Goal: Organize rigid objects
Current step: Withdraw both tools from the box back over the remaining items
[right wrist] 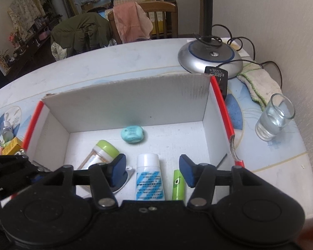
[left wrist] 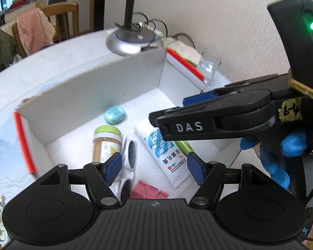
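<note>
Both claws hang spread and empty over the white box (right wrist: 135,102), the left gripper (left wrist: 154,167) at its six o'clock edge and the right gripper (right wrist: 152,171) crossing in from three o'clock in the left wrist view. Inside, from nine o'clock toward three, lie a green-lidded jar (right wrist: 103,152), white sunglasses (left wrist: 129,156) touching it with pink binder clips (left wrist: 149,191) nearer at six, a turquoise case (right wrist: 132,134) at twelve near the back wall, a white tube (right wrist: 149,177) and a small green tube (right wrist: 178,184) just beside it. Outside at three o'clock a glass of water (right wrist: 274,117) stands on the table (right wrist: 114,62) near the lamp base (right wrist: 209,57).
</note>
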Demonstrator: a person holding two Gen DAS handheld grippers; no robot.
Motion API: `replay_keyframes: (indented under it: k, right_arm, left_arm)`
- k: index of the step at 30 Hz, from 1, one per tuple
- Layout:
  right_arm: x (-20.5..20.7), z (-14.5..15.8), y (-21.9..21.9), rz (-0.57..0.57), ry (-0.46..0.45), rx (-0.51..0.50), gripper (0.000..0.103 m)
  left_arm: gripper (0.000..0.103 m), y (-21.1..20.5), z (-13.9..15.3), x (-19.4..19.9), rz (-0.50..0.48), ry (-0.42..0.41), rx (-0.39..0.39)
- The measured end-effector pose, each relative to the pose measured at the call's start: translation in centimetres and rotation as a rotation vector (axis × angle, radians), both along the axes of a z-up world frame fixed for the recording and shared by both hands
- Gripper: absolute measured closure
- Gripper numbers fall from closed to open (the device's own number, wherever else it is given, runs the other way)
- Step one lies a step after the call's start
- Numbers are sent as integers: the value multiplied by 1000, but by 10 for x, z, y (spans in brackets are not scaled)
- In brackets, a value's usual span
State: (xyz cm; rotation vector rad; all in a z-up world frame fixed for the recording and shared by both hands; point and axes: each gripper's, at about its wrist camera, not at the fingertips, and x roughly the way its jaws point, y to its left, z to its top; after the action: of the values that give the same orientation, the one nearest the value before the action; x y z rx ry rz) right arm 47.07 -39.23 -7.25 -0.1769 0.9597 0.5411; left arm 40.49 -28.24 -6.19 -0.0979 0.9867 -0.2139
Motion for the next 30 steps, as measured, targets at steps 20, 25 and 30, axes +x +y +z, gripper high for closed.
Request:
replay_keyframes:
  k: [20,25,30]
  right_arm:
    - [-83,55,-2,56,-136,78,34]
    - [-110,70,4,57,-184,122,22]
    - [-139,79,19,75,-207,160,14]
  left_arm:
    - [35,53,62,-89,97,-199,11]
    - [35,71,70,-115,128,-234,5]
    - [28,95,74,-141,173,-259,6]
